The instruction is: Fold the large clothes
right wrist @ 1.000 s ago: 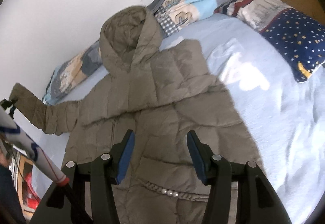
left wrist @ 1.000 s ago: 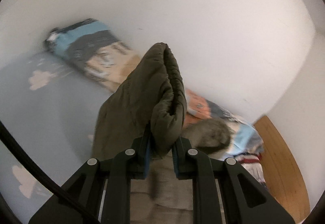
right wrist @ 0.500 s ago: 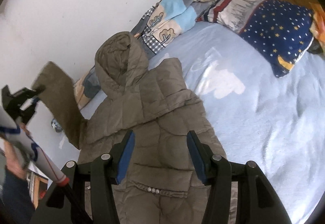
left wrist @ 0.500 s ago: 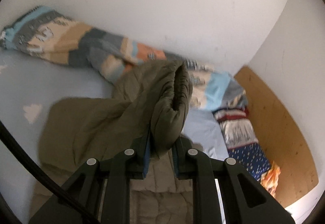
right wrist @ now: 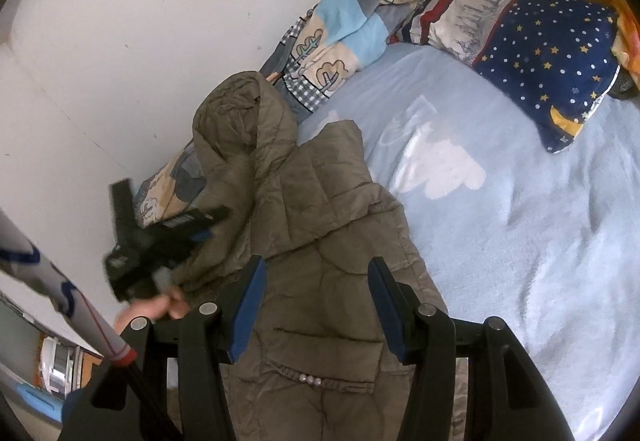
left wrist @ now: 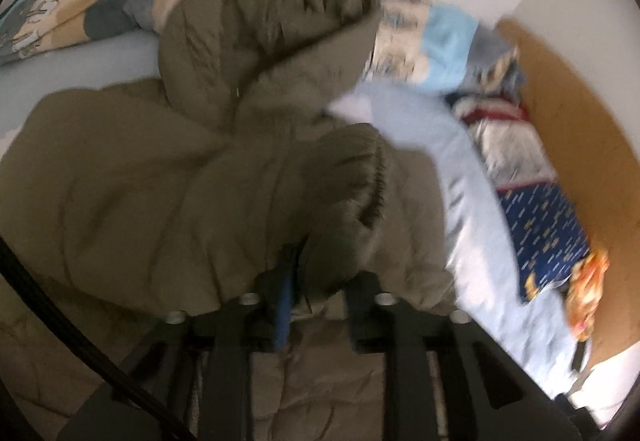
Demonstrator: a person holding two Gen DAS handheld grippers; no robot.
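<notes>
The bed [right wrist: 520, 241] fills most of my view, its pale blue sheet running up to the wall [right wrist: 140, 21]. A rolled quilt [right wrist: 340, 37] lies along the wall, and a starry pillow [right wrist: 560, 53] sits at the head of the bed.

The coat [right wrist: 332, 241], a padded olive one, lies spread on the sheet near the wall side, hood [right wrist: 236, 121] toward the quilt. Its sleeve [left wrist: 344, 201] is folded in over the body, cuff up.

My left hand-held gripper [left wrist: 320, 281] is over the coat's chest. Its jaws have just been opening; the sleeve end sits between them, but the picture is too blurred to say whether the pads press on it.

My right hand-held gripper [right wrist: 316, 301] hangs above the coat's lower half, jaws fairly wide apart, with nothing in them.

My left hand [right wrist: 160, 309] shows at the coat's edge.
</notes>
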